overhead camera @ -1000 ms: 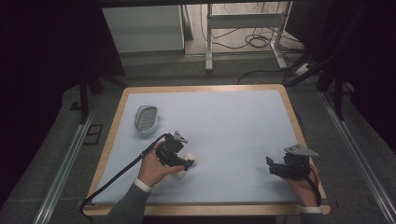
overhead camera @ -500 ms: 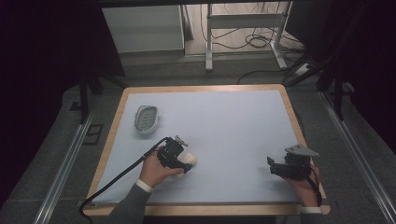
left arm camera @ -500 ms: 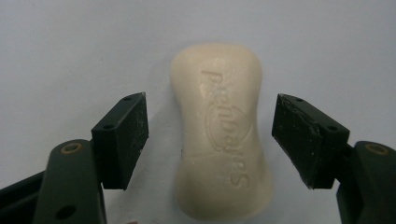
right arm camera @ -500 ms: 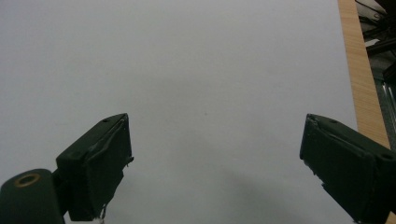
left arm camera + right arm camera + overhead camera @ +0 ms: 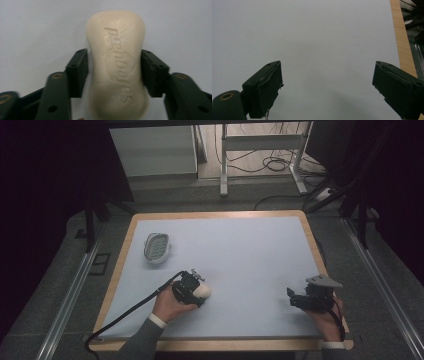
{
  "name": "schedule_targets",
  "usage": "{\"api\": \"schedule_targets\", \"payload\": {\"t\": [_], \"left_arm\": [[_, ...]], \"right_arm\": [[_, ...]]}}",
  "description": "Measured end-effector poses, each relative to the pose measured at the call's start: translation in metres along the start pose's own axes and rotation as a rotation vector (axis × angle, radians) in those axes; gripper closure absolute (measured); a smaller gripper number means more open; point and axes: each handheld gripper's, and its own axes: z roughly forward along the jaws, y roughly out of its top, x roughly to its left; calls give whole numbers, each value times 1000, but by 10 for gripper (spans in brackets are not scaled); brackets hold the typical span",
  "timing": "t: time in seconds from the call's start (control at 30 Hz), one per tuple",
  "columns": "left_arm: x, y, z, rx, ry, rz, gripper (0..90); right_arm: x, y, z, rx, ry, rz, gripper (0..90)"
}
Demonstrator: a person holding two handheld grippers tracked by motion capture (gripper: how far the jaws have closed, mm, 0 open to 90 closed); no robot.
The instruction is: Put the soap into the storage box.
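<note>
Left tool clamps soap bar, lettering readable close up; right tool gapes wide.

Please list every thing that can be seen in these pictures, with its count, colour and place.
soap: 1, cream, on the table near its left front, between the left jaws
soap dish: 1, white, on the left part of the table, apart from the soap
table: 1, pale blue top with a wooden edge, centre
left gripper: 1, black, closed on the soap, jaws just closed
right gripper: 1, black, open, above the right front of the table
hands: 2, one behind each gripper, at the near edge
</note>
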Motion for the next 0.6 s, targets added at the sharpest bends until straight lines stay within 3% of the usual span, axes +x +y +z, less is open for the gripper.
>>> {"api": "schedule_targets", "payload": {"t": [0.23, 0.6], "left_arm": [[1, 0, -2, -5, 11, 19, 495], [15, 2, -25, -67, -14, 2, 496]], "right_arm": [[0, 0, 0, 1, -3, 1, 89], [-1, 0, 0, 2, -6, 4, 90]]}}
